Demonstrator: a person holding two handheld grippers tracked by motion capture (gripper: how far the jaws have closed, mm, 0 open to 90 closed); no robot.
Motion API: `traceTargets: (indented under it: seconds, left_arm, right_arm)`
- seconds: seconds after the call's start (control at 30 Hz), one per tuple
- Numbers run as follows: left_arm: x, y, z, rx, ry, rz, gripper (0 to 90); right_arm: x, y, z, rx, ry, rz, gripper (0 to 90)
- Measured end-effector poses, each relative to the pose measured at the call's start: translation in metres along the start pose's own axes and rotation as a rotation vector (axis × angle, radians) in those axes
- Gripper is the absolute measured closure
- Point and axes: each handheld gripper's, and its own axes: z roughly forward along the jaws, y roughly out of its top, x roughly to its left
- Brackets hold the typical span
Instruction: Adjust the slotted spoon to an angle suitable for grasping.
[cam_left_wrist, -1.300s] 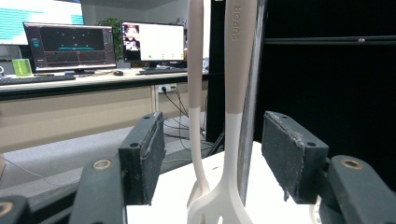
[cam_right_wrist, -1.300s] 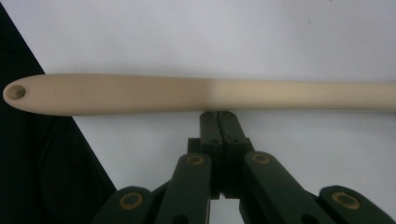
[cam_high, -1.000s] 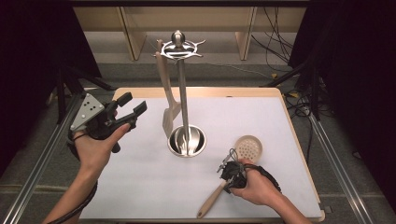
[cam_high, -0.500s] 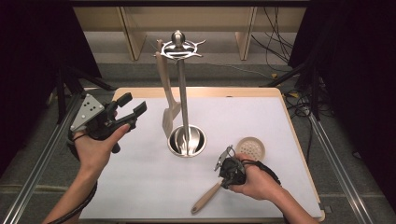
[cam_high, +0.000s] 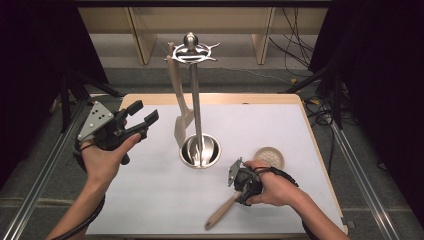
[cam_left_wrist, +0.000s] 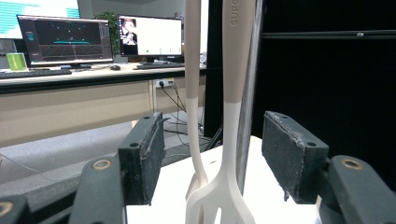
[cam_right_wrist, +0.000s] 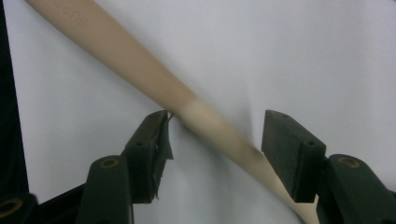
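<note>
My right gripper (cam_high: 239, 176), lower right of frame, has just been opening around the skimmer (cam_high: 240, 192), now lying on the table (cam_high: 150, 200); hanging it on the rack (cam_high: 196, 100) remains; left gripper (cam_high: 142, 116) gapes empty.

Skimmer spoon (cam_high: 240, 190): beige handle, lighter toward the neck, round perforated head (cam_high: 269, 157). Lies flat on the white bench (cam_high: 325, 130), front right, diagonal: handle end toward the near edge, head toward the right rear, right of the rack's base. In the right gripper view the handle (cam_right_wrist: 154, 79) crosses diagonally on the bench surface, slightly blurred.
</note>
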Motion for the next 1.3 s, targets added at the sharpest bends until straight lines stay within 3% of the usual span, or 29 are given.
traceTargets:
  seconds: [0.13,0.17,0.23,0.37,0.4,0.43,0.5,0.57,0.63,0.73,0.77,0.83,0.87,0.9,0.93,1.07,1.1,1.13,1.2,1.3]
  left_arm:
    - [0.0,0.0,0.0,-0.003,0.0,-0.002,38.6]
    - [0.0,0.0,0.0,-0.002,-0.001,-0.001,38.6]
    - [0.001,0.0,0.0,0.001,-0.001,0.003,38.6]
    - [0.0,0.0,0.0,0.001,-0.003,0.003,38.5]
    - [0.0,0.0,0.0,0.001,-0.004,0.003,38.5]
    - [0.0,0.0,0.0,0.001,-0.004,0.003,38.5]
    - [0.0,0.0,0.0,0.001,-0.004,0.003,38.5]
    - [0.0,-0.001,0.0,0.001,-0.004,0.002,38.5]
    - [0.0,-0.001,0.0,0.002,-0.002,0.002,38.5]
    - [0.0,-0.001,0.001,0.005,-0.003,0.003,38.5]
    - [0.0,-0.001,0.001,0.005,-0.003,0.002,38.5]
    - [0.0,-0.001,0.001,0.005,-0.004,0.002,38.6]
    - [0.0,-0.001,0.001,0.005,-0.004,0.001,38.5]
    - [-0.001,-0.001,0.001,0.005,-0.004,0.0,38.5]
    - [-0.001,-0.002,0.001,0.006,-0.005,0.001,38.5]
    - [-0.001,-0.002,0.002,0.008,-0.006,0.004,38.5]
    - [-0.001,-0.002,0.002,0.009,-0.007,0.004,38.5]
    - [-0.001,-0.002,0.002,0.011,-0.007,0.006,38.6]
    - [-0.001,-0.003,0.002,0.011,-0.007,0.006,38.6]
    - [-0.002,-0.003,0.003,0.014,-0.009,0.002,38.6]
  right_arm:
    - [-0.001,0.001,0.007,0.002,0.007,0.001,40.7]
    - [0.0,0.0,0.009,0.024,0.007,-0.005,41.1]
    - [-0.002,0.0,0.012,0.016,0.027,-0.015,42.1]
    - [-0.002,0.001,0.011,0.013,0.022,-0.034,44.3]
    - [-0.004,0.001,0.011,0.026,0.01,-0.07,45.4]
    - [-0.001,0.002,0.011,0.034,0.018,-0.048,46.7]
    - [-0.002,0.003,0.01,0.061,0.004,-0.084,49.8]
    - [0.001,0.004,0.009,0.071,0.011,-0.063,54.2]
    - [0.002,0.005,0.008,0.097,0.0,-0.1,57.1]
    - [0.006,0.005,0.007,0.11,0.015,-0.069,60.9]
    - [0.004,0.004,0.007,0.125,0.003,-0.107,63.7]
    - [0.005,0.004,0.006,0.134,0.003,-0.092,69.4]
    - [0.007,0.003,0.005,0.151,0.002,-0.057,71.7]
    - [0.005,0.003,0.005,0.135,-0.004,-0.088,72.9]
    - [0.005,0.002,0.005,0.142,-0.012,-0.088,74.2]
    - [0.005,0.0,0.004,0.149,-0.032,-0.055,78.0]
    - [0.005,-0.001,0.004,0.141,-0.043,-0.06,78.3]
    - [0.004,-0.002,0.003,0.127,-0.033,-0.021,78.3]
    - [0.004,-0.004,0.001,0.098,-0.045,-0.014,78.3]
    - [0.004,-0.009,-0.006,0.034,-0.074,0.037,78.3]
